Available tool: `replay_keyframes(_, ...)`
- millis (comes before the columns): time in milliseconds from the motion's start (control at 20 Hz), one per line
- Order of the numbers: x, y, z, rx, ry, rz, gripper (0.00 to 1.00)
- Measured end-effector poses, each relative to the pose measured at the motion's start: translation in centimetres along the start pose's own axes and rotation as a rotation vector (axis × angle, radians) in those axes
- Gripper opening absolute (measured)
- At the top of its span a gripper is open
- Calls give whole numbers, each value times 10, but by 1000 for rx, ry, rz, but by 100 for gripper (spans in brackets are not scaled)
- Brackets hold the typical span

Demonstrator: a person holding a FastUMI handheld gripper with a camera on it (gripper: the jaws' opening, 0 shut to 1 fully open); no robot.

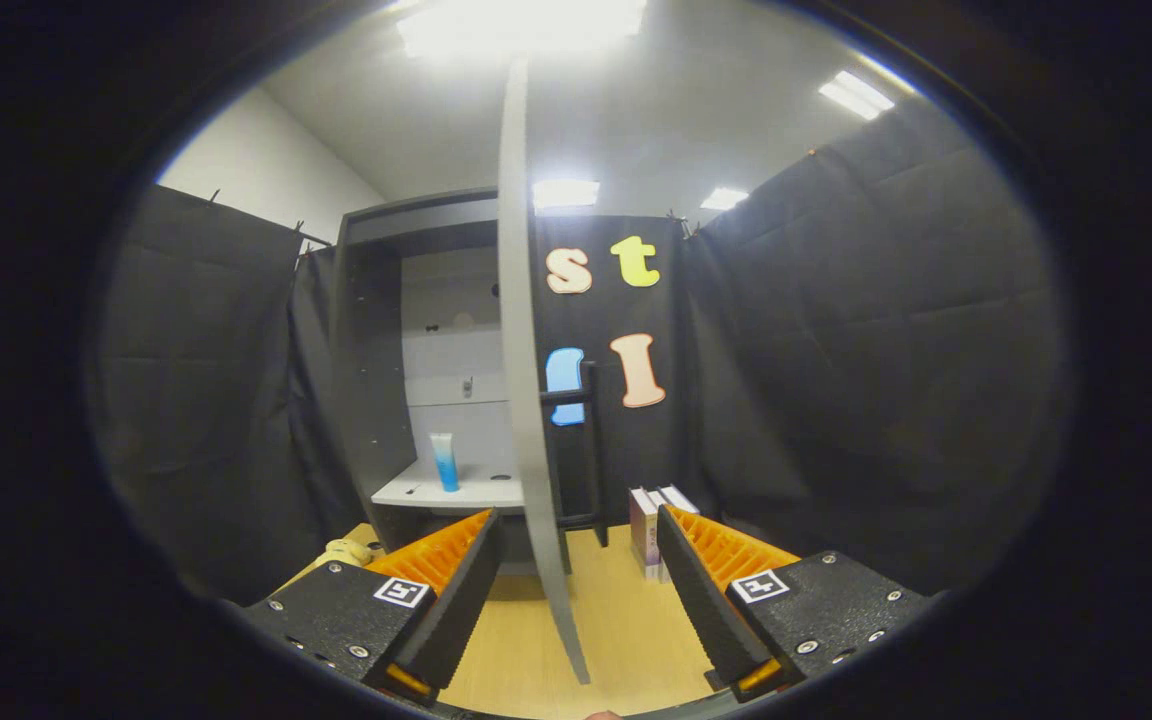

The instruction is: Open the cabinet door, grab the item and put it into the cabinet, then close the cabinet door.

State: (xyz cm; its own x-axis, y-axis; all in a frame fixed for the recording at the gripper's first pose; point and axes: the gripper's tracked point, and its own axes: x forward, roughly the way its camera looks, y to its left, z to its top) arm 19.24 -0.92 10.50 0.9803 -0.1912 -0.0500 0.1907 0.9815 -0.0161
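A grey cabinet [371, 330] stands at the back of the wooden table [626, 630]. Its door [518, 300] is swung out and I see it edge-on, running toward me. A black bar handle [591, 450] sits on the door's right face. Inside, a blue and white tube [445, 462] stands upright on the pale shelf [456, 492]. My gripper [576, 530] is open, and the door's lower edge passes between its fingers without either one pressing on it.
A small pale box [648, 530] stands on the table right of the door, just beyond my right finger. A yellow object [348, 551] lies left of the cabinet's foot, past my left finger. Black cloth walls close in both sides.
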Motion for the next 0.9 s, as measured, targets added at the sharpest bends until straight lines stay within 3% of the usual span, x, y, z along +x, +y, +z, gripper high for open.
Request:
replay_keyframes(350,47,-82,19,14,-51,-209,94)
replay_keyframes(500,67,-76,12,37,-35,-216,94)
replay_keyframes(750,77,-66,9,-50,-36,-230,92)
replay_keyframes(900,76,-54,9,-38,-26,-196,91)
